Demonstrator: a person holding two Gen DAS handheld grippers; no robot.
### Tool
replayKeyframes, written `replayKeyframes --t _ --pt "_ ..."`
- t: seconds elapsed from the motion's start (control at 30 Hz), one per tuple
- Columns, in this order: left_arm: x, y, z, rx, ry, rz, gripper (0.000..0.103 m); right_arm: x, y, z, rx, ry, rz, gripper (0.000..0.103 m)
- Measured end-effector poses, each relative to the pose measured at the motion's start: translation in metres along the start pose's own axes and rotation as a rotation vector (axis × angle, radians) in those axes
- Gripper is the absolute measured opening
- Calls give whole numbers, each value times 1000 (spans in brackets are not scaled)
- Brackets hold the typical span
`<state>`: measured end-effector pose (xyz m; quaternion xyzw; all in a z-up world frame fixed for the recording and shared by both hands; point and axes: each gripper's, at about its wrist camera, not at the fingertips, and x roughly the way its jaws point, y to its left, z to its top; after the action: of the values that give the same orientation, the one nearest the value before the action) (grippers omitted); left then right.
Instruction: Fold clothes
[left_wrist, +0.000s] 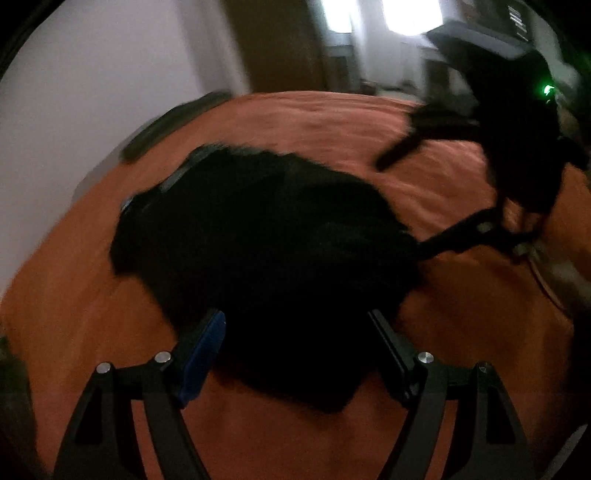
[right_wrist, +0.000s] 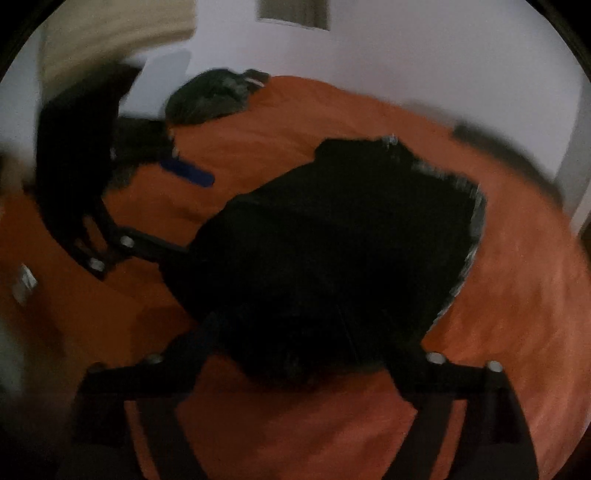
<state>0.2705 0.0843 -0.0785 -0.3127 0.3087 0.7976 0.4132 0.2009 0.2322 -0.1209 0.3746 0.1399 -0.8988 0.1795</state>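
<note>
A black garment (left_wrist: 266, 236) (right_wrist: 332, 229) lies bunched and partly folded on the orange bedcover (left_wrist: 92, 277) (right_wrist: 517, 314). A grey-striped edge shows along one side of it. My left gripper (left_wrist: 295, 325) (right_wrist: 195, 214) is open, its blue pad (left_wrist: 203, 350) and black finger spread over the garment's near edge. My right gripper (right_wrist: 303, 339) (left_wrist: 400, 206) is also open and straddles the opposite edge. In the left wrist view one of its fingers (left_wrist: 443, 236) reaches the cloth's side. Neither holds cloth. Both views are motion-blurred.
A dark grey pile of clothes (right_wrist: 214, 96) sits at the far end of the bed. A long dark object (left_wrist: 173, 125) (right_wrist: 498, 147) lies along the bed's edge by the white wall. Bright windows (left_wrist: 406, 14) and a wooden door are beyond.
</note>
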Motion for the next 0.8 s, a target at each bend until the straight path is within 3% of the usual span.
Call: replayKeyframes --t 0.13,0.27,0.37,0.57,0.73,0.8 --pt "13 -32 1 203 32 10 78 12 42 -10 -299 9 -163 85" --pt "14 -55 -13 358 86 61 78 19 65 -22 -459 22 -240 85" --pt "20 -57 -19 361 117 84 78 24 82 -31 -576 33 -296 86" --pt "32 -49 -30 361 153 165 78 48 87 -42 -698 90 -350 86" --pt "37 -44 -43 397 128 210 78 67 67 -44 -643 128 -400 86" --pt "37 -51 -48 420 137 217 71 73 62 -44 -635 124 -411 87"
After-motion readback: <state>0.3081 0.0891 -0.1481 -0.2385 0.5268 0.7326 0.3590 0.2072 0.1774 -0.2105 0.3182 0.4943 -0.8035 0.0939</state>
